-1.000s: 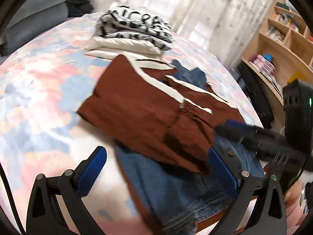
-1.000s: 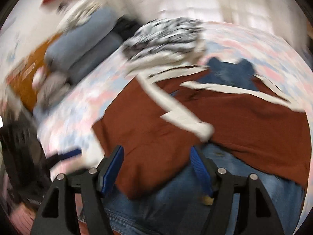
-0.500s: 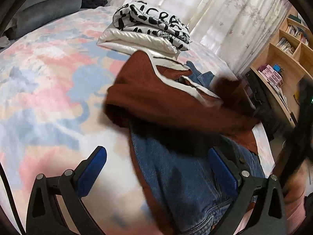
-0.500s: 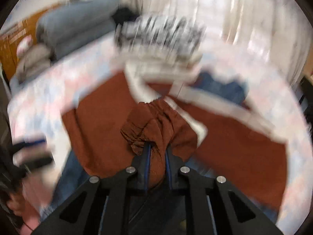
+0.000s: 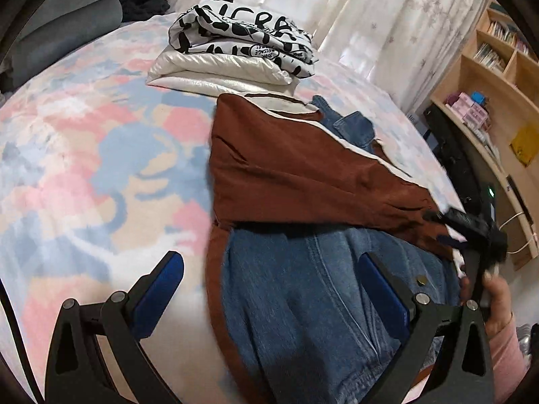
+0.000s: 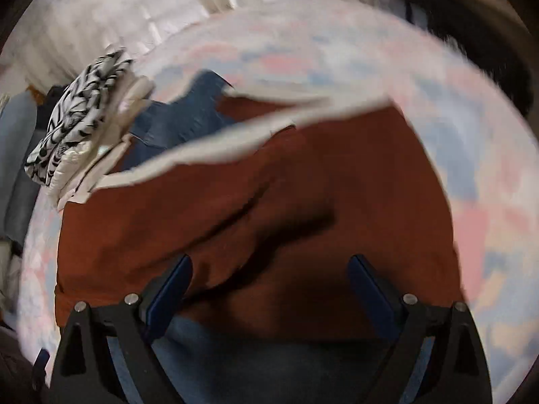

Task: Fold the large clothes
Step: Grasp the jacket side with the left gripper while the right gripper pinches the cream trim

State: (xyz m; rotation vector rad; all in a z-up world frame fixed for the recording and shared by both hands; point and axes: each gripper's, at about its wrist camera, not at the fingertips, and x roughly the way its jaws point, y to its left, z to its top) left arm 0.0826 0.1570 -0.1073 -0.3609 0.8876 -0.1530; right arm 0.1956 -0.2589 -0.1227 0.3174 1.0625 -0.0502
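Observation:
A brown garment with cream trim point(image 5: 303, 175) lies folded across a blue denim garment point(image 5: 313, 296) on the bed; both also show in the right wrist view, brown point(image 6: 303, 208) over denim point(image 6: 269, 367). My left gripper point(image 5: 271, 289) is open and empty, hovering above the denim near its left edge. My right gripper point(image 6: 269, 289) is open and empty just above the brown garment; it also shows in the left wrist view point(image 5: 471, 232) at the garment's right end.
A folded stack of black-and-white printed and cream clothes point(image 5: 235, 54) sits at the far side of the pastel bedspread point(image 5: 84, 168). Grey pillows point(image 5: 67, 20) lie far left. Wooden shelves point(image 5: 488, 101) stand to the right of the bed, curtains behind.
My right gripper closed on the brown sleeve, carried it to the right across the garment, then opened and let it go. The left gripper stayed open, shifting slightly.

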